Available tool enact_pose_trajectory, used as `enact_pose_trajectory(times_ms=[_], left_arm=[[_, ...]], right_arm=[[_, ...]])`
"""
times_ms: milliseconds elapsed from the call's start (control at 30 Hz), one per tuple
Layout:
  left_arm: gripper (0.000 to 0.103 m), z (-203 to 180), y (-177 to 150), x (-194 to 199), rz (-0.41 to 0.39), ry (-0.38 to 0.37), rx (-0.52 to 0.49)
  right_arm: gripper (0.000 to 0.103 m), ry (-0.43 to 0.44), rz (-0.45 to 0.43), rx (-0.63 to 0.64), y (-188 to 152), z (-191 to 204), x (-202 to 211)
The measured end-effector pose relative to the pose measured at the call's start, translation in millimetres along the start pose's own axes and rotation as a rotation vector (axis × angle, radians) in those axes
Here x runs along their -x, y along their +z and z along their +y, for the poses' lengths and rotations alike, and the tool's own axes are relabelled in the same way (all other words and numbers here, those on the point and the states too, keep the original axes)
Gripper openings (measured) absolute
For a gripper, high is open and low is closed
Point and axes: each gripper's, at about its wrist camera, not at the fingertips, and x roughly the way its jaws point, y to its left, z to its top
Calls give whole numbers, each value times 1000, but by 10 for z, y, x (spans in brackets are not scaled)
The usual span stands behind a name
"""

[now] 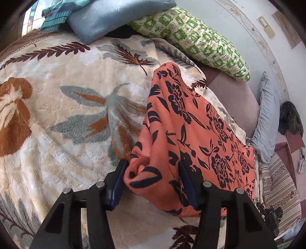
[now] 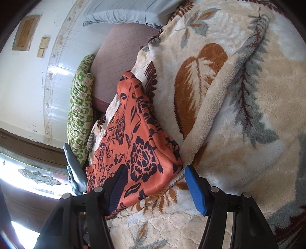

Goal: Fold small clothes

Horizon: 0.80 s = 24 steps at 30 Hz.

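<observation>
The orange floral garment (image 1: 193, 134) lies on the leaf-patterned fleece blanket (image 1: 67, 115), running from the lower centre of the left wrist view up toward the upper right; in the right wrist view the same cloth (image 2: 137, 141) fills the centre-left and narrows toward the top. It looks partly gathered into a long, ridged shape, not spread flat, which suggests a fold is under way rather than finished. The left gripper (image 1: 153, 178) sits at the bottom centre of its frame with a bunched corner of the garment between its 2 blue pads (image 1: 118, 183); the pads touch the cloth on both sides, so it appears to be gripping that corner, likely to lift it and carry it over. The right gripper (image 2: 155, 183) stands open at the bottom of its frame: its left pad (image 2: 118, 189) rests against the garment's near edge, while its right pad (image 2: 195, 189) lies apart from the cloth, over bare blanket. That placement reads as a straddle of the opposite corner, ready to close. Taking both near corners would let the edge rise evenly, keeping the fold square. A green patterned pillow (image 1: 200, 40) and a blue cushion (image 1: 114, 17) sit along the upper edge of the left view, well apart from the work. The soft pile may drag on the thin cloth and shift it.
</observation>
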Motion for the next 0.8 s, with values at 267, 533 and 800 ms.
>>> enact_pose_trajectory(times_ms=[267,533,800], left_arm=[[57,-33,37,-49,-14,-10,-22],[57,-28,59,-80,-24,-16,-17],[38,-117,32,-69,-45,23,-89]], right_arm=[[33,-171,-25,156,-33,210,-183],[29,-238,-73,313,-106,454,-187],[30,-184,-38,247,-56,326,-237]])
